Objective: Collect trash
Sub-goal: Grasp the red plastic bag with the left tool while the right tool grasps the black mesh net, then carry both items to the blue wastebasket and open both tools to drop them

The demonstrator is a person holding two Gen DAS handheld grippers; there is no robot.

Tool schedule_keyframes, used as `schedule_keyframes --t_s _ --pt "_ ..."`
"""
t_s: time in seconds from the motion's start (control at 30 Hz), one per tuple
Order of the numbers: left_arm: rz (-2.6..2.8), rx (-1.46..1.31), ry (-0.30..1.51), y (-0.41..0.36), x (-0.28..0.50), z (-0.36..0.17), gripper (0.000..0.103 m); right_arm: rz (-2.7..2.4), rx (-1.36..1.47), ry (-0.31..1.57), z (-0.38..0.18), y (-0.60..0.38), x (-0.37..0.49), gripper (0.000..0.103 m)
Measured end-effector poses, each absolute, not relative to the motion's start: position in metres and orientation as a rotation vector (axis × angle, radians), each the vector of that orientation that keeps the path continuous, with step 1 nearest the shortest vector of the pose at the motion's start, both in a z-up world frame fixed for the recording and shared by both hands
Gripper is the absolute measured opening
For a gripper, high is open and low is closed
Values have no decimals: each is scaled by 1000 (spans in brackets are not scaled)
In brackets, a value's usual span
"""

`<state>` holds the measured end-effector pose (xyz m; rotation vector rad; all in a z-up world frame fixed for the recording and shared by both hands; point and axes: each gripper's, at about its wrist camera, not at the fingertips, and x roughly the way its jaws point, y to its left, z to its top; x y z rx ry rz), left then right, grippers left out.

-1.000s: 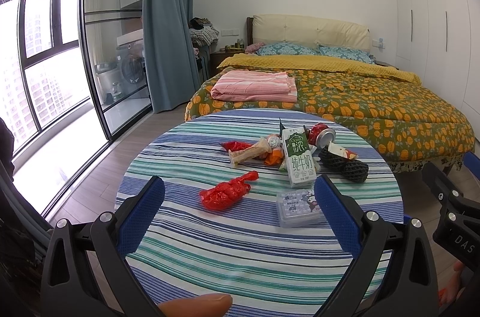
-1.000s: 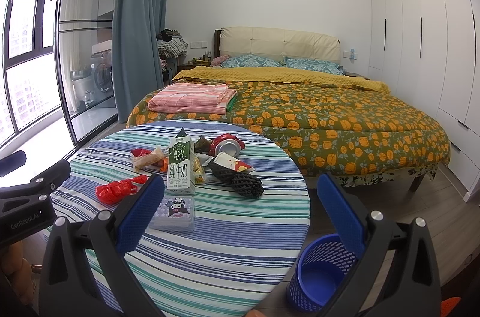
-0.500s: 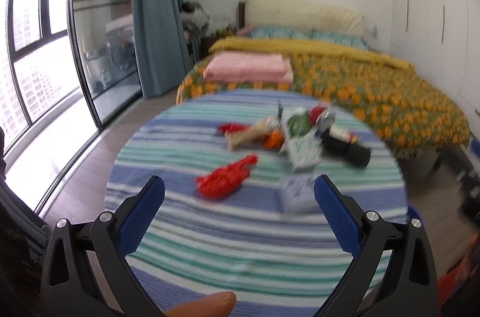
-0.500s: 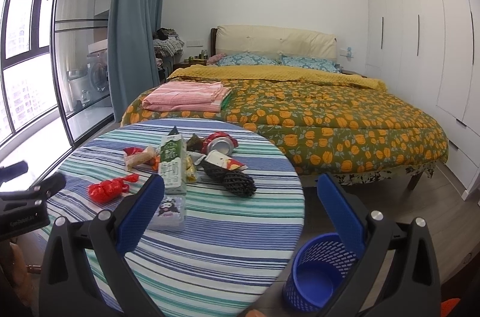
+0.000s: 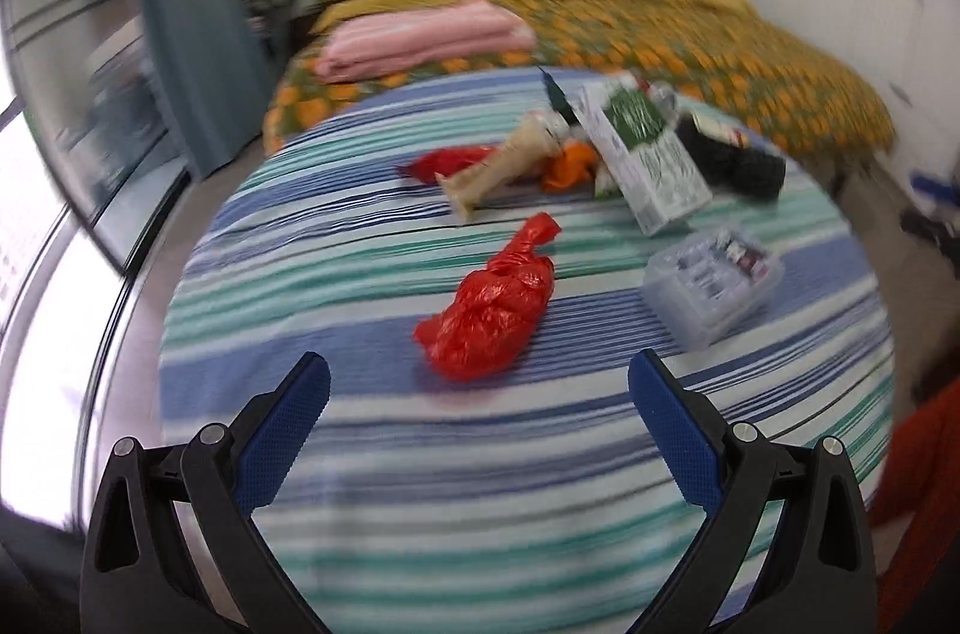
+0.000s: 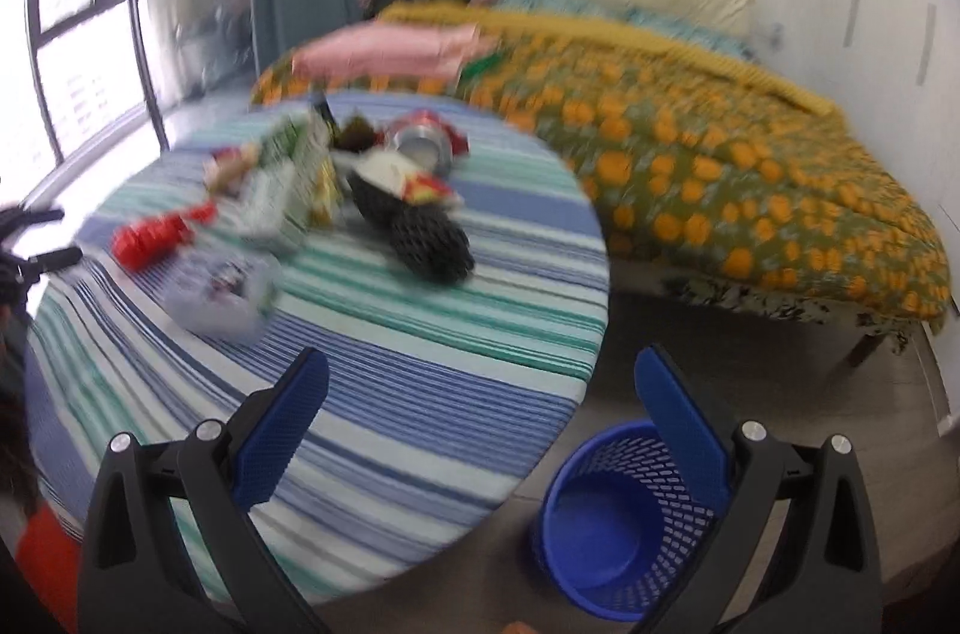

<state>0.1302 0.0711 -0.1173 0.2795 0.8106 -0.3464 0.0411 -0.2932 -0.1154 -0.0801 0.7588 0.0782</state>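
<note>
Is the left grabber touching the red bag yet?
Apart. In the left wrist view, the left gripper is open, and striped tablecloth shows between its blue fingertips and the red bag, which lies farther ahead.

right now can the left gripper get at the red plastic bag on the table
Probably yes. The left gripper is open and empty, and the red plastic bag lies just ahead of it, centred between the fingers, on bare striped tablecloth. The clear plastic box and milk carton sit off to the right, apart from it.
</note>
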Motion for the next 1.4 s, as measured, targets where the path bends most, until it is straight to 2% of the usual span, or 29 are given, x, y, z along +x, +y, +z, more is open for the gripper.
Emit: schedule_keyframes --t_s 0.37,0.47,0.5,0.53,0.57,0.6,0.63,0.83,1.03,1.27,1.4 --pt "-468 388 904 53 189 -159 98 277 -117 955 -145 -276 175 98" --pt "-481 417 916 51 195 -164 88 327 -185 1011 -155 -258 201 93" --pt "-487 419 923 51 198 -166 81 327 -216 1026 -159 -252 204 85" --pt "-489 419 928 52 199 -166 71 330 -234 1041 -162 -249 207 67" --pt "-493 415 934 53 200 -166 65 334 -246 1053 -164 -247 209 55" --pt "-498 404 944 54 201 -167 47 332 -251 1062 -165 -245 208 44" --pt "-503 389 950 56 200 -166 44 335 -234 1067 -164 -245 203 40" --pt "-454 293 933 76 176 -153 41 464 -59 1098 -147 -245 144 38" --pt "-434 180 952 78 147 -134 41 573 251 1104 -141 -269 101 38" --pt "-599 155 854 -7 101 -85 42 409 389 937 -106 -348 52 38" --pt "-744 154 833 -96 76 -70 42 110 381 943 -121 -426 17 38"
